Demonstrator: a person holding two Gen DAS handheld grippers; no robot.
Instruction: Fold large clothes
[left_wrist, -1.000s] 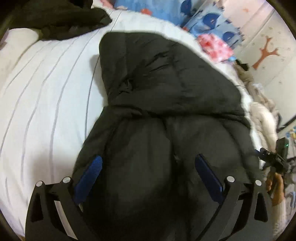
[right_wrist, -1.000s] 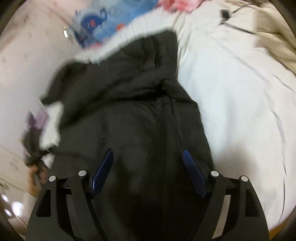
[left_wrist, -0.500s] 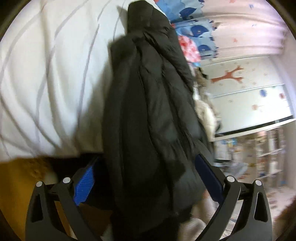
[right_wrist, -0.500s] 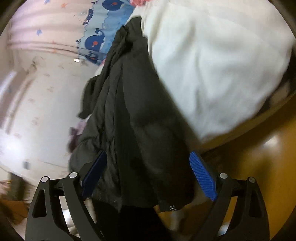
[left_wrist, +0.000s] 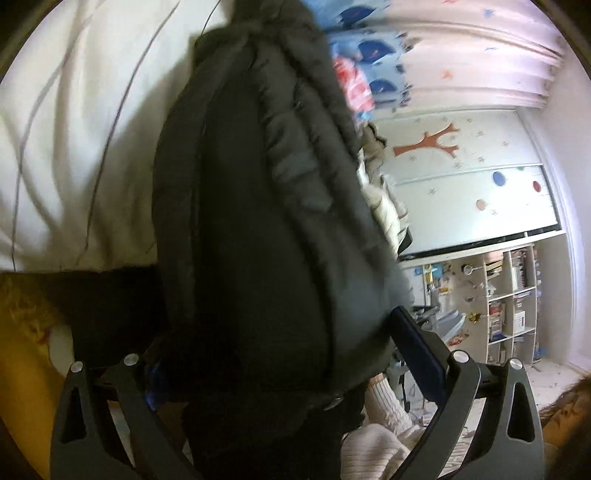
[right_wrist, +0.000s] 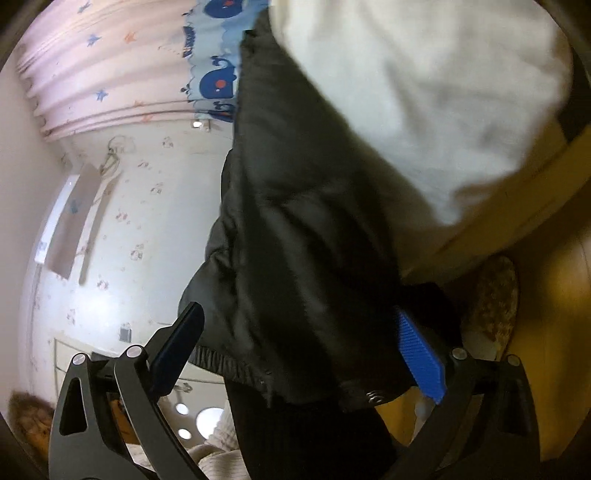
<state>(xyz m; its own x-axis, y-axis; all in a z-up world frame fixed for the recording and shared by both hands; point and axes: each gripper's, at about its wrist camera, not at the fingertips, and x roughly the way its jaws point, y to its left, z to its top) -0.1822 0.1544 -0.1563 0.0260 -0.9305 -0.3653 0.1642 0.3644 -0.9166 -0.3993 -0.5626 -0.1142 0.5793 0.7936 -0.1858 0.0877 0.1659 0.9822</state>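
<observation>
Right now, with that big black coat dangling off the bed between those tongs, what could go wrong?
1. The black coat hangs bunched over the edge of the white bedding. Its bulk may slide toward the floor and undo the fold.
2. The left tongs and right tongs stand wide around thick padding. The slippery shell might escape if they close on too little fabric.
3. The snap-studded hem sags low near the right tongs and could catch on a finger.
</observation>
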